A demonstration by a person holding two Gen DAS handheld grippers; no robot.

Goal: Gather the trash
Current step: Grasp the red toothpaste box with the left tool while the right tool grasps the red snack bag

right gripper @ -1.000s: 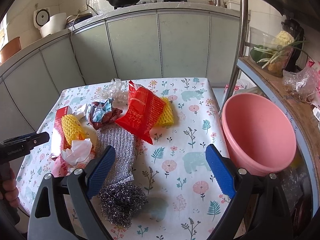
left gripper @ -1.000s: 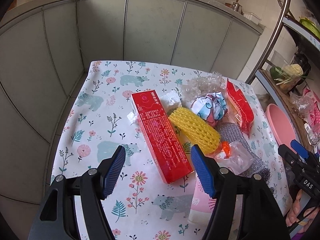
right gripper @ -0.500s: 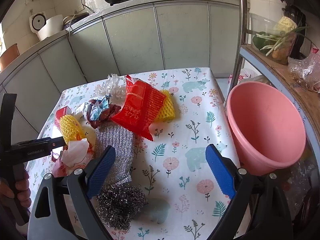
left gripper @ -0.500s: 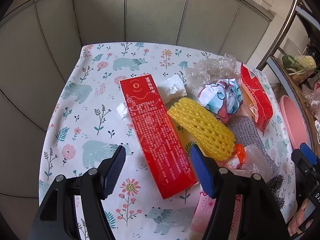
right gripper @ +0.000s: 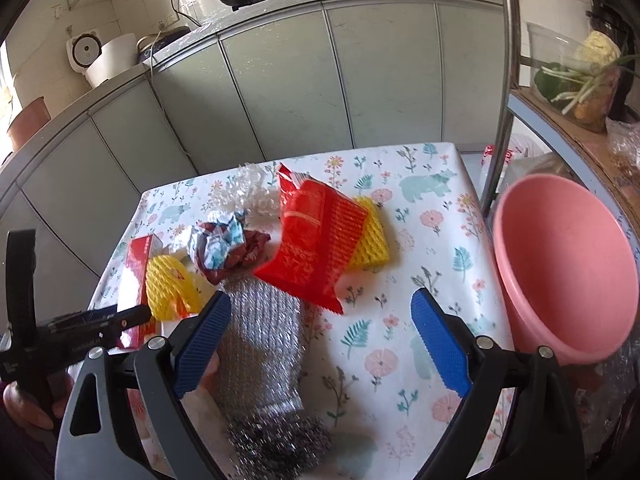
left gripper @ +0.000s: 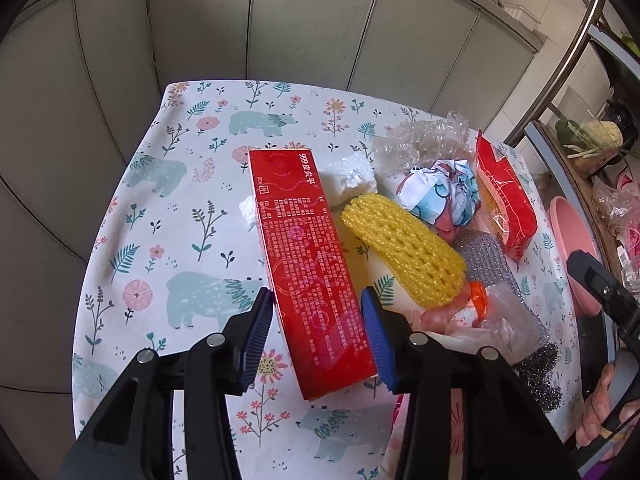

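A long red box [left gripper: 308,260] lies on the bear-print tablecloth [left gripper: 192,216]. My left gripper [left gripper: 318,338] is open, its blue pads on either side of the box's near end, not visibly pressing it. Beside the box lie a yellow foam net [left gripper: 404,248], a crumpled paper ball [left gripper: 444,196], a red snack bag [left gripper: 504,200], bubble wrap [left gripper: 424,136] and white foam [left gripper: 352,180]. My right gripper [right gripper: 320,338] is open and empty above a silver mesh sleeve [right gripper: 264,340] and a steel scourer [right gripper: 280,444]. The pink basin [right gripper: 568,264] stands at the right.
Grey cabinet doors [right gripper: 280,92] rise behind the table. A metal rack pole [right gripper: 504,80] and a shelf with vegetables [right gripper: 580,80] stand at the right. A second yellow net [right gripper: 370,236] lies under the red bag [right gripper: 316,248]. A crumpled plastic wrapper [left gripper: 496,312] lies near the scourer.
My left gripper has moved forward and down; its pads now straddle the red box's near end and stand closer together. My right gripper has shifted slightly closer to the table.
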